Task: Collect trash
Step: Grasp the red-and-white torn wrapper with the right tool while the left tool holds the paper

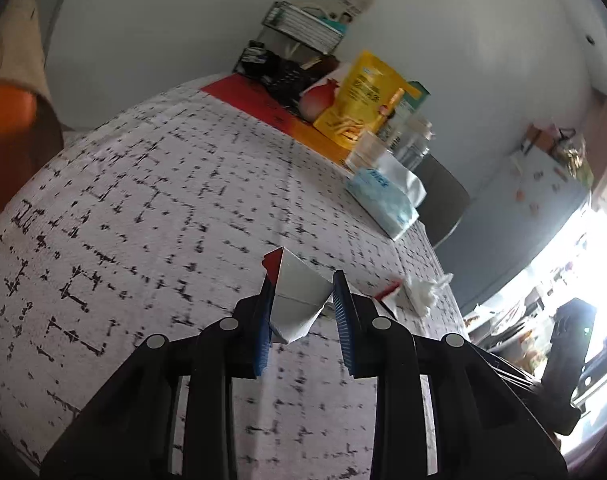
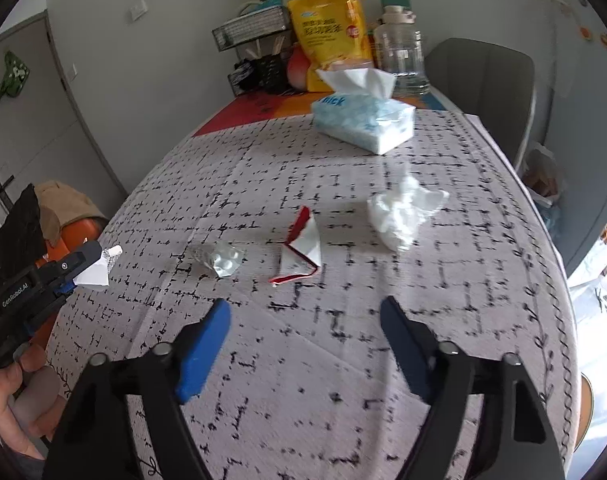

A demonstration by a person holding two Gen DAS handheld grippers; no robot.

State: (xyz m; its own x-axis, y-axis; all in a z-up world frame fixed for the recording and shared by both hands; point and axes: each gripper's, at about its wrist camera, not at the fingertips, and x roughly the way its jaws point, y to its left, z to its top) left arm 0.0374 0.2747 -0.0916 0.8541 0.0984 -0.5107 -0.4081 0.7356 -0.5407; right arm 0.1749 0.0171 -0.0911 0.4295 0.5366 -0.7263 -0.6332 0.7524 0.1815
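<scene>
Between left gripper [image 1: 301,294] jaws, folded white wrapper [image 1: 295,300], pinched.

The left wrist view looks low and tilted across the table [image 1: 143,168] toward the wall. The right wrist view faces it from higher. Both share the tissue pack [image 1: 383,204] [image 2: 363,124] and yellow bag [image 1: 363,96] [image 2: 331,36].

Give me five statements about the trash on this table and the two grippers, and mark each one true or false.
1. The left gripper is shut on a folded white wrapper. True.
2. The right gripper holds the crumpled tissue. False: it is open and holds nothing; the tissue lies on the tablecloth.
3. A red-edged wrapper lies between an empty pill blister and the crumpled tissue. True.
4. The tissue pack lies closest to the right gripper. False: it lies beyond the trash.
5. The yellow snack bag lies flat. False: it stands upright.
</scene>
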